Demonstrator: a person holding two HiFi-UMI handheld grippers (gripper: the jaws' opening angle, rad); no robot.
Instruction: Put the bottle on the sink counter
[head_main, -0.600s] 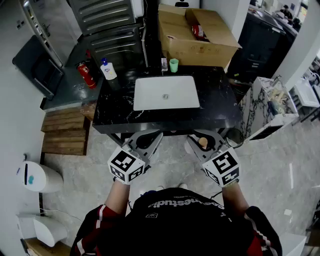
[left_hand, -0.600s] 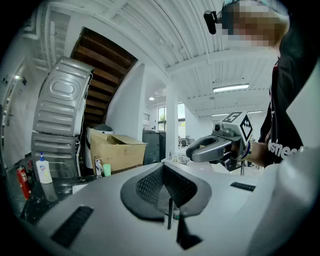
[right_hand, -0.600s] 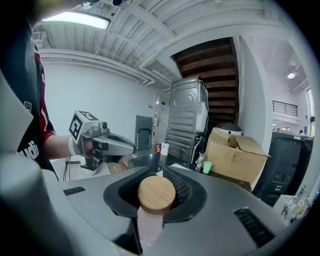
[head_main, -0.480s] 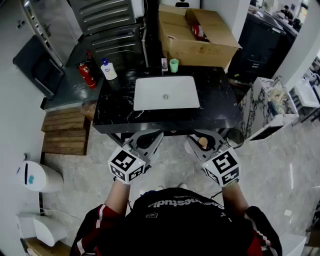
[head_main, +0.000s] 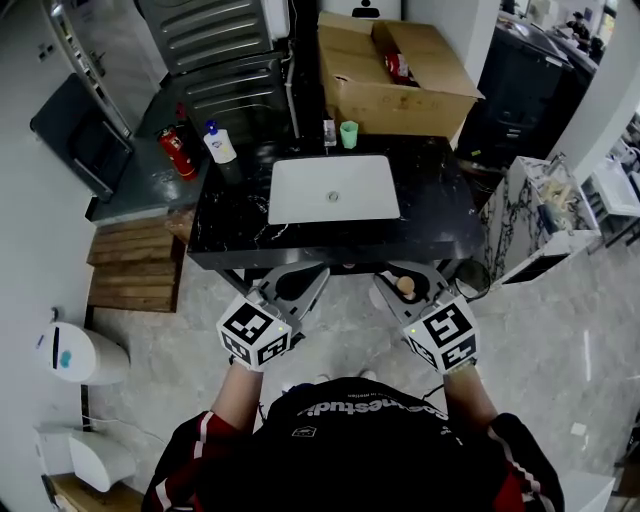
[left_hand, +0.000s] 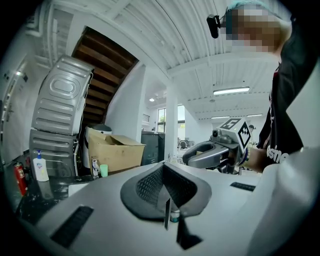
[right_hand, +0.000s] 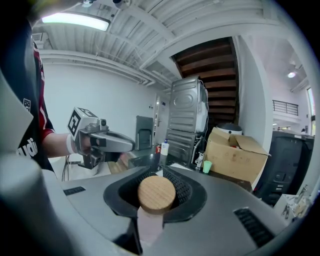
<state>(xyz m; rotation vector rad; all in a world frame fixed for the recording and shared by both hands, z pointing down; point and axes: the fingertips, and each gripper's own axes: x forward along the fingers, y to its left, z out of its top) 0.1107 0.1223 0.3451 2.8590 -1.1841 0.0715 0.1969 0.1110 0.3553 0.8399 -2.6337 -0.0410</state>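
Right claw (head_main: 408, 290) clamped on wooden-capped bottle (right_hand: 156, 193); left claw (left_hand: 167, 197) together; box (head_main: 390, 106) holds red item (head_main: 399, 66).

Black counter (head_main: 228, 218) bare beside basin (head_main: 333, 188); cup (head_main: 348, 134) stands behind.

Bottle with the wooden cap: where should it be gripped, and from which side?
The pale body just under the wooden cap, from the side. The bottle stands upright and the cap looks wider than the body, so it likely stops slipping. The right gripper holds it so.
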